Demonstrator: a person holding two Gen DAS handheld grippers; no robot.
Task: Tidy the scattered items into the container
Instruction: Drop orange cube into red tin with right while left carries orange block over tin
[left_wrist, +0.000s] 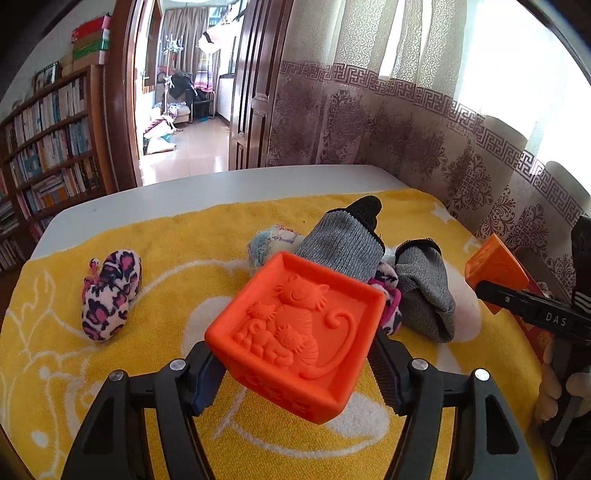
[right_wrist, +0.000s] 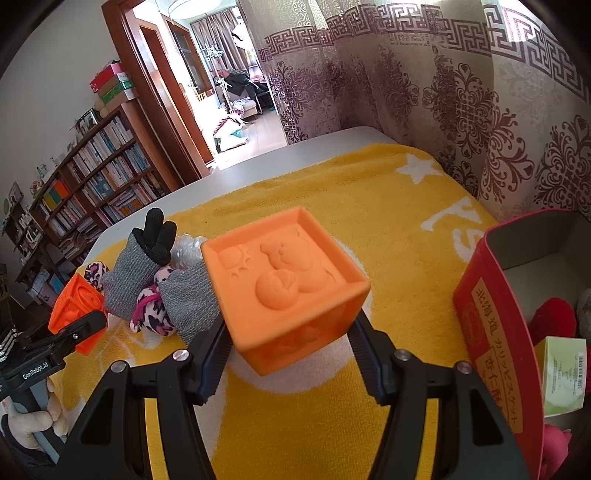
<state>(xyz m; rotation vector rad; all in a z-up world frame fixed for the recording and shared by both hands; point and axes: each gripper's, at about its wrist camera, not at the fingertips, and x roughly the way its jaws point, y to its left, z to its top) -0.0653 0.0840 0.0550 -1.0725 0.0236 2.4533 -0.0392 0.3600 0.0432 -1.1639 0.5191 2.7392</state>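
1. Both our fingers are squeezing 2 soft blocks: left gripper (left_wrist: 295, 354) grips the tiger block (left_wrist: 295, 334), right gripper (right_wrist: 291, 338) the bear block (right_wrist: 284, 284).
2. They squish, so we hold their flat sides, above the yellow towel (right_wrist: 332, 192), near the red box (right_wrist: 491, 314).

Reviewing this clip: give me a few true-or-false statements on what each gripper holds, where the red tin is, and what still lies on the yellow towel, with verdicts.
1. The left gripper is shut on a bright orange rubber cube with a cat relief. True.
2. The right gripper is open and holds nothing. False: its jaws clamp a paler orange rubber cube with a bear relief.
3. The red rectangular tin with printed characters already has things inside. True.
4. The pair of grey knitted gloves with black fingertips lies inside the tin. False: the gloves lie on the yellow terry towel.
5. A pink leopard-print fuzzy sock lies apart from the glove pile. True.
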